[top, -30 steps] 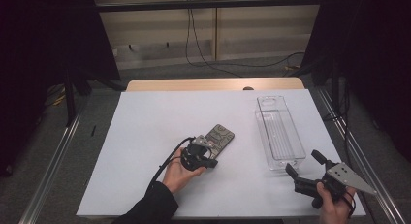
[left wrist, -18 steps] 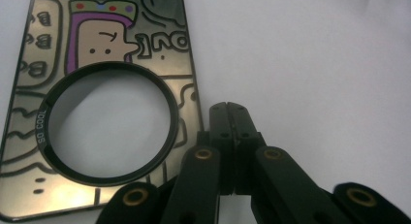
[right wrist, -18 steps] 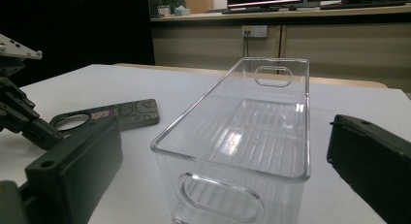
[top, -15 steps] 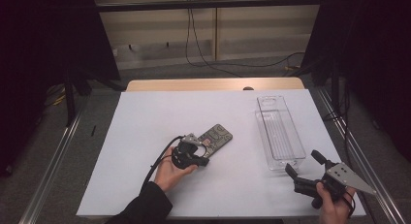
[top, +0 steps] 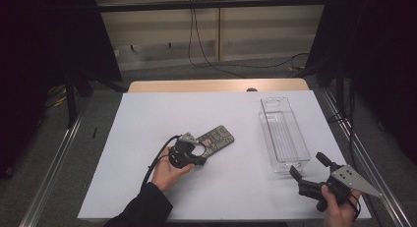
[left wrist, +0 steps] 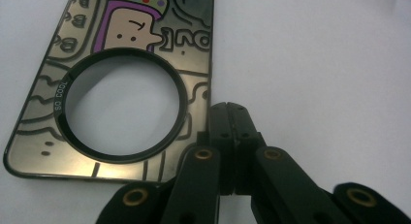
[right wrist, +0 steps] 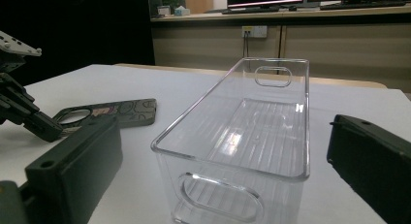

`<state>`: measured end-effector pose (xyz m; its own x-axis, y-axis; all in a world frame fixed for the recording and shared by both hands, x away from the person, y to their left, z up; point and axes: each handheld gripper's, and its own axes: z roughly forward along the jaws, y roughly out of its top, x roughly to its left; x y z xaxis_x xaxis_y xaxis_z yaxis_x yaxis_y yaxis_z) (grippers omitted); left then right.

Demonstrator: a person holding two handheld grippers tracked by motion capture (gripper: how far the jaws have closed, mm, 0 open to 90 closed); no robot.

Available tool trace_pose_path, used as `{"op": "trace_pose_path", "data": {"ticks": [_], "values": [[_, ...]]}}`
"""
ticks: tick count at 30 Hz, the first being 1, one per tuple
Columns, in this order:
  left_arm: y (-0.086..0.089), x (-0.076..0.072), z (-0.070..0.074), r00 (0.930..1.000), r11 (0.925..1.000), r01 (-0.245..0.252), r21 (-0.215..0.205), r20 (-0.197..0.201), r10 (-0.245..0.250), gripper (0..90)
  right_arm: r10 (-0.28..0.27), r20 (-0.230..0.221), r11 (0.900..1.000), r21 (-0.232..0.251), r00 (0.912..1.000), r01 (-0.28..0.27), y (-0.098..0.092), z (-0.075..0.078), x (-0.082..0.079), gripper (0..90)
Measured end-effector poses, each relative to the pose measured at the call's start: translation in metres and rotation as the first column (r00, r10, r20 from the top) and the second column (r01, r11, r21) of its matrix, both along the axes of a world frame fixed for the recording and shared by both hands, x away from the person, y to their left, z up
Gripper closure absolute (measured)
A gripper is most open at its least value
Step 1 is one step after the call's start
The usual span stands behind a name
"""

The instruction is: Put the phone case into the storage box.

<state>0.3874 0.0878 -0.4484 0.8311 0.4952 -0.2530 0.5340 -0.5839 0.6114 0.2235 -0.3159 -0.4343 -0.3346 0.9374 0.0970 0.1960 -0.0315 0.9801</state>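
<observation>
The left tool [top: 198,157] rests on the white bench [top: 133,138], jaws pressed together on nothing, tips at the near corner of the flat phone case [left wrist: 121,78]. Right of it stands a clear bin [top: 284,138]. The right tool [top: 309,169] gapes wide, empty, just before the bin.

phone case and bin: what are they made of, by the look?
Phone case: looks like hard glossy plastic, possibly metal-look; bronze sheen, printed cartoon, black ring round the camera hole. Can't tell rigid from flexible.
Bin: clear rigid plastic, likely acrylic or similar; see-through walls, ribbed floor, bright glare, moulded handle cut-outs.
</observation>
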Motion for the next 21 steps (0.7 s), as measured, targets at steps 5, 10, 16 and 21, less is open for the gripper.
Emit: {"op": "trace_pose_path", "data": {"ticks": [5, 10, 16, 21], "values": [[0.004, 0.003, 0.001, 0.9999, 0.9999, -0.010, 0.011, 0.003, 0.010, 90.0, 0.000, 0.000, 1.000, 0.000, 1.0000, 0.000, 0.000, 0.000, 0.000, 0.0], [0.011, 0.007, 0.002, 0.9994, 0.9989, -0.032, 0.035, 0.014, 0.032, 90.0, 0.002, 0.001, 1.000, -0.003, 1.0000, -0.002, 0.000, 0.000, 0.000, 0.0], [0.019, 0.011, 0.003, 0.9984, 0.9976, -0.057, 0.040, 0.007, 0.057, 90.0, 0.001, -0.001, 1.000, -0.002, 1.0000, -0.001, 0.000, 0.000, 0.000, 0.0], [0.022, 0.014, 0.003, 0.9983, 0.9969, -0.056, 0.055, 0.018, 0.055, 90.0, 0.001, -0.001, 1.000, -0.002, 1.0000, -0.001, 0.000, 0.000, 0.000, 0.0]]}}
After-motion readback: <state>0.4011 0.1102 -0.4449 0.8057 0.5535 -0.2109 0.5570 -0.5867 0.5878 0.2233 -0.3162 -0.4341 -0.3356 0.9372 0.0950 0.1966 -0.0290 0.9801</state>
